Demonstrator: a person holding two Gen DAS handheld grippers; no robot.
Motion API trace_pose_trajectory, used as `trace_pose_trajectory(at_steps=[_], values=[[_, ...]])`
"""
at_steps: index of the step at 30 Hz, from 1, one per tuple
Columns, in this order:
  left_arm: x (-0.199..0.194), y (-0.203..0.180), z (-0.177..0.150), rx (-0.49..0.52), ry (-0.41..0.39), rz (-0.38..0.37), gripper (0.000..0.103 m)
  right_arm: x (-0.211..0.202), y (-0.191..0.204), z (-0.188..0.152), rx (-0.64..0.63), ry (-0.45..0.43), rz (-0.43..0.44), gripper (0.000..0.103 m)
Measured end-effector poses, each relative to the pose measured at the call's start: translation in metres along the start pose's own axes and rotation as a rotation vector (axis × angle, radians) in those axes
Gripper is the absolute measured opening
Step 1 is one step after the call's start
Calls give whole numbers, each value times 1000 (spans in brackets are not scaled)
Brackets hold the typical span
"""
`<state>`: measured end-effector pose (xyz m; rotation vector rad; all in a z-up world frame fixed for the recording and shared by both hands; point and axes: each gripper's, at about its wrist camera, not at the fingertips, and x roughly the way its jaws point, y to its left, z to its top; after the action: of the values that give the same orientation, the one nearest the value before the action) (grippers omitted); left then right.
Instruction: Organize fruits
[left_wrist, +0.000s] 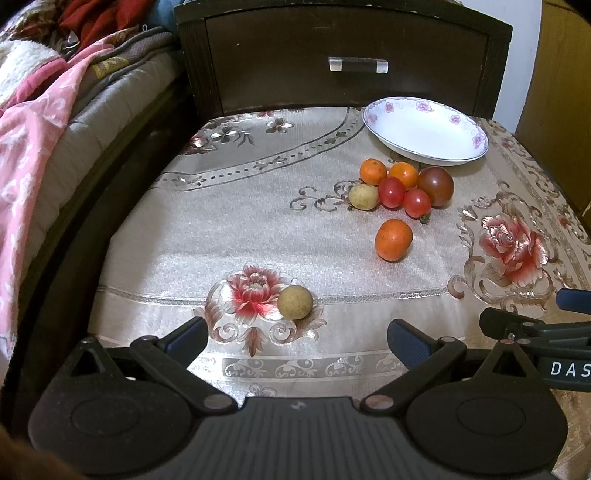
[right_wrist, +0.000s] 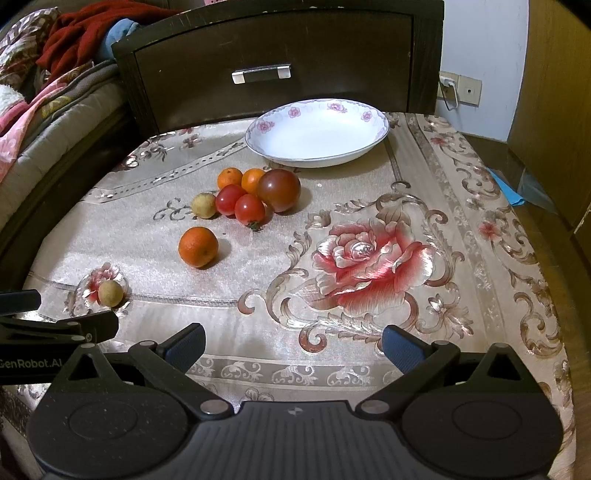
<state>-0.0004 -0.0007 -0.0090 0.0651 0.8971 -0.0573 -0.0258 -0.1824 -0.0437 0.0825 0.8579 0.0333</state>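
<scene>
A white floral plate (left_wrist: 424, 129) (right_wrist: 317, 134) stands empty at the back of the table. In front of it lies a cluster of fruit: two small oranges (left_wrist: 373, 171), two red cherry tomatoes (left_wrist: 391, 192), a dark tomato (left_wrist: 436, 184) (right_wrist: 279, 190) and a tan longan (left_wrist: 364, 196). A lone orange (left_wrist: 393, 240) (right_wrist: 198, 246) lies nearer. A second longan (left_wrist: 294, 302) (right_wrist: 110, 293) lies just ahead of my left gripper (left_wrist: 297, 339), which is open and empty. My right gripper (right_wrist: 293, 347) is open and empty over the cloth, right of the fruit.
A floral tablecloth (right_wrist: 369, 266) covers the table. A dark drawer front (left_wrist: 347, 59) rises behind the plate. A bed with blankets (left_wrist: 44, 122) lies to the left. A wall socket (right_wrist: 460, 86) and wooden panel are at the right.
</scene>
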Motion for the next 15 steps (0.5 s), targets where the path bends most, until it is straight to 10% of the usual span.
trace_pose_trajectory(at_steps=[15], values=[[0,0,0,0,5,0,103,1,0,0,2,7,1,96]])
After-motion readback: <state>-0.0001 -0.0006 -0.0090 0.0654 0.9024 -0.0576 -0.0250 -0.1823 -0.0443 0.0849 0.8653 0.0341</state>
